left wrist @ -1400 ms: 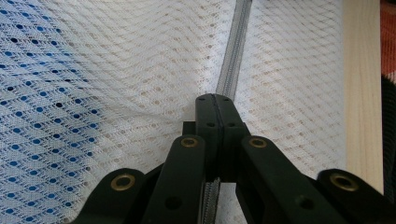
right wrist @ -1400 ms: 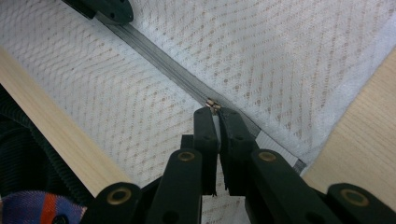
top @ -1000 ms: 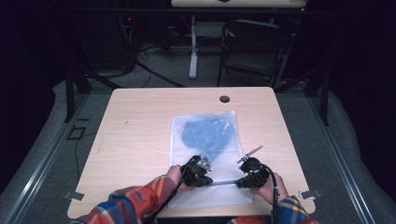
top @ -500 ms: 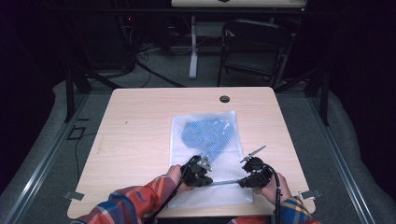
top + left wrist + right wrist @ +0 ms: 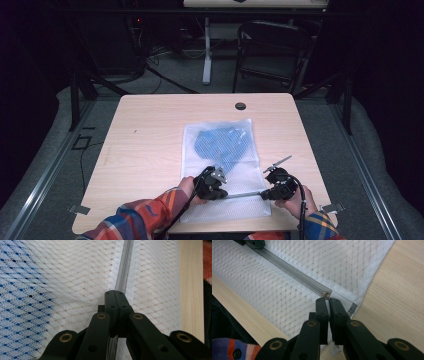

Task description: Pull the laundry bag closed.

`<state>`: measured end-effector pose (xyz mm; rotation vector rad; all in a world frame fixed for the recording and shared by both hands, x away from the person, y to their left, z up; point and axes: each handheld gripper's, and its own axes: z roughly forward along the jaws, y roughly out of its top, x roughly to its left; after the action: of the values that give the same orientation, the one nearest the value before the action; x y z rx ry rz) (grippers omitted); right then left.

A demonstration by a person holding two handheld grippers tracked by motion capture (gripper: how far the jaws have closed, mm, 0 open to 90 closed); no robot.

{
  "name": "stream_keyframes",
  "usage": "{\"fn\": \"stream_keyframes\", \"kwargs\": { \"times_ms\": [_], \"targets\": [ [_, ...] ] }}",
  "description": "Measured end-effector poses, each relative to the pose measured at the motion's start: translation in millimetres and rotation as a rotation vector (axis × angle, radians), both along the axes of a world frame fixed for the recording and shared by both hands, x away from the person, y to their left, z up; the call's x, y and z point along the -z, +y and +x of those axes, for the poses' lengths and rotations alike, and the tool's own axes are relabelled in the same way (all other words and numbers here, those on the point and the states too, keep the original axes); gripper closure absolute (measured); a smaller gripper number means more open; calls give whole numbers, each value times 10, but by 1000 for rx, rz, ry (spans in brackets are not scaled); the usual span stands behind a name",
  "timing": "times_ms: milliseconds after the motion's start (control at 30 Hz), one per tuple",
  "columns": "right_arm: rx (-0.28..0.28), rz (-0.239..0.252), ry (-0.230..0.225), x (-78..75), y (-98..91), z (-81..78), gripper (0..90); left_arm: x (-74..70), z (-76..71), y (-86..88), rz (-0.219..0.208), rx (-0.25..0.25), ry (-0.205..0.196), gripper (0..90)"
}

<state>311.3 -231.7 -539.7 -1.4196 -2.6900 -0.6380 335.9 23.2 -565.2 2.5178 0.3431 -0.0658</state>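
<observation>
A white mesh bag (image 5: 220,145) lies flat on the table with a blue cloth (image 5: 222,145) inside it. A grey zipper (image 5: 245,194) runs across its near end. In the left gripper view, the zipper (image 5: 124,267) leads away from my left gripper (image 5: 115,292), which is shut on the zipper tape and mesh. The blue cloth (image 5: 15,305) shows through the mesh beside it. My right gripper (image 5: 327,299) is shut on the pull of the metal slider (image 5: 326,294), near the bag's corner. In the high view, the left gripper (image 5: 221,192) and right gripper (image 5: 268,194) face each other along the zipper.
The wooden table (image 5: 150,130) has a round black cable hole (image 5: 240,106) at its far edge. Its near edge lies just behind both hands in plaid sleeves (image 5: 135,220). A dark chair (image 5: 272,50) and cables stand on the floor beyond.
My right gripper has slid a little to the right along the zipper, toward the bag's corner. The left gripper has stayed in place.
</observation>
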Motion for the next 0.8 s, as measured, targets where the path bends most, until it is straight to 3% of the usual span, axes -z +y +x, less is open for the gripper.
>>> {"fn": "stream_keyframes", "kwargs": {
  "times_ms": [100,167,500,600,633,700,733,767,800],
  "targets": [
    [-18,-29,22,-10,-34,17,865,7,-2,0,-11,-3,7,900],
    [13,5,15,15,-44,5,866,5,0,3,-7,-4,7,900],
    [9,-1,17,32,-39,0,843,12,12,21,-17,-10,17,900],
    [25,26,21,60,-25,-13,765,25,28,46,-32,-17,33,900],
    [13,11,19,54,-32,-9,760,36,36,56,-60,-17,47,899],
    [14,32,13,35,-18,-19,707,26,36,55,-56,-8,61,793],
    [7,60,14,17,-14,-21,671,34,36,52,-75,-3,73,755],
    [-7,58,14,3,-15,-22,634,13,34,45,-51,-1,72,730],
    [-18,57,3,-29,-7,-21,496,9,33,40,-55,-5,79,678]
  ]
}}
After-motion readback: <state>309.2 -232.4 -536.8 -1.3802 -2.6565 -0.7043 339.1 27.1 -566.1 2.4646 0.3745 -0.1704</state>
